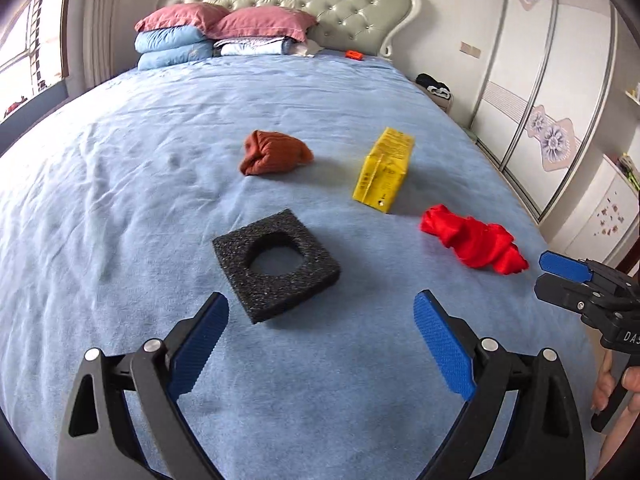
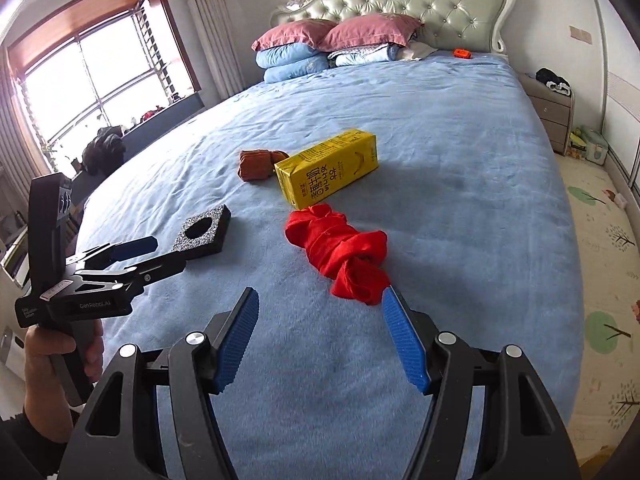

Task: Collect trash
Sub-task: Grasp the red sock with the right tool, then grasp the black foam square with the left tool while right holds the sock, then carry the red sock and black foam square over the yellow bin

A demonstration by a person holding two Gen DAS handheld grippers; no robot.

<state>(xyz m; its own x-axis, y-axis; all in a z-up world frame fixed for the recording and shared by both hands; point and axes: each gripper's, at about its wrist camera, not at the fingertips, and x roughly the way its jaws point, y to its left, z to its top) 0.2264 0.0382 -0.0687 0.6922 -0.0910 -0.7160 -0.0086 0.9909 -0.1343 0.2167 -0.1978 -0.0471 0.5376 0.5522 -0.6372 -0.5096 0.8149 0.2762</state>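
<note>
Two grippers over a big bed with a blue sheet (image 1: 120, 184).

Closest, left gripper (image 1: 321, 312): blue pads (image 1: 444, 350) spread wide apart, nothing between them, nothing held. Just past the tips, toward 11 o'clock: a black foam square (image 1: 276, 266) with a round hole in the middle, lying flat on the sheet, not touched by the pads.

Also close, right gripper (image 2: 318, 300): blue pads (image 2: 236, 344) about half open, nothing between them, nothing held. At the tip of the pad on the right side: a red cloth bundle (image 2: 340, 252), twisted and knotted. Touching the pad or only just beside it: cannot tell.

A bit farther, at 12 o'clock from the red bundle: a yellow carton (image 2: 328, 170) lying on its side, just beside the bundle. At 10 o'clock from the carton, right next to it: a small brown cloth ball (image 2: 256, 164).

At 9 o'clock in the right wrist view: a hand (image 2: 52, 364) around the handle of the left gripper.

Far away, at the head of the bed: pink pillows (image 1: 224, 20) stacked on folded blue blankets (image 1: 172, 48), a little orange thing (image 1: 354, 55) on the sheet at 3 o'clock from them, and a padded headboard (image 1: 320, 4) behind. At 10 o'clock in the right wrist view, a bright window (image 2: 100, 80).
</note>
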